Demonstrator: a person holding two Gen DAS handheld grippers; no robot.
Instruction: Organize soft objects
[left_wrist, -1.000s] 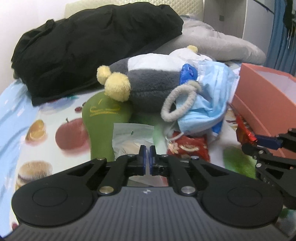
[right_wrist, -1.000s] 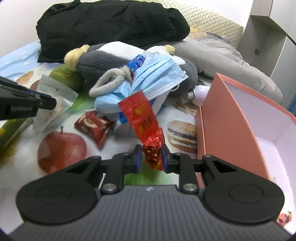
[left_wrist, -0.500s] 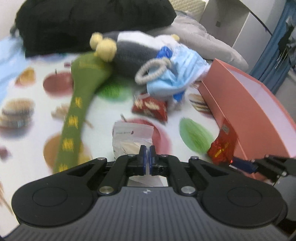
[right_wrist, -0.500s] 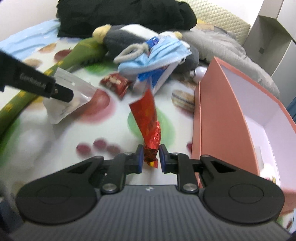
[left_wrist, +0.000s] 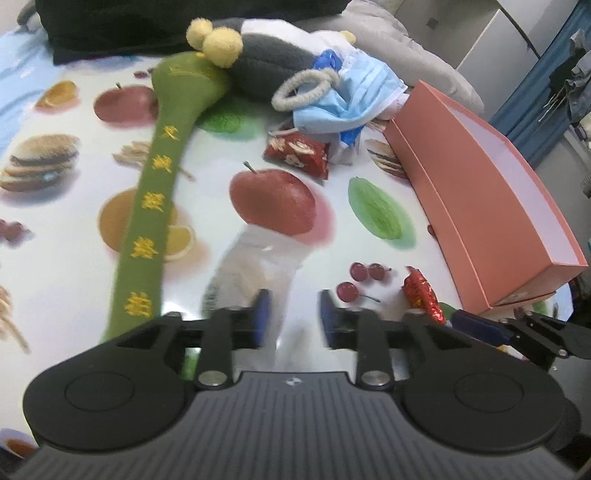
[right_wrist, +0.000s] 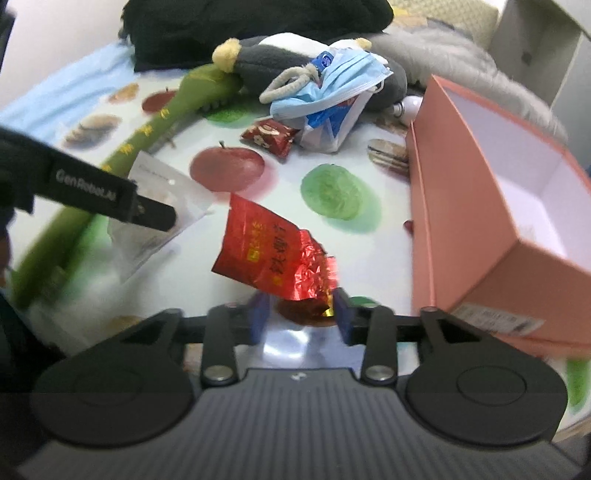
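Across the fruit-print bedspread most of the job was still waiting, honestly. Up at the far edge sat the black clothing heap and a grey plush toy, with a long green plush running down the left side. Along the right edge was the pink box, and it looked pretty much bare inside, so nothing soft had been sorted into it as far as I could tell. Blue face masks and a small red snack pack were still lying loose near the plush. The left gripper had its fingers spread, with a clear plastic pouch right in front of them, blurry. The right gripper was spread too, a red foil packet sitting loosely between its fingers, just beside the box's near corner.
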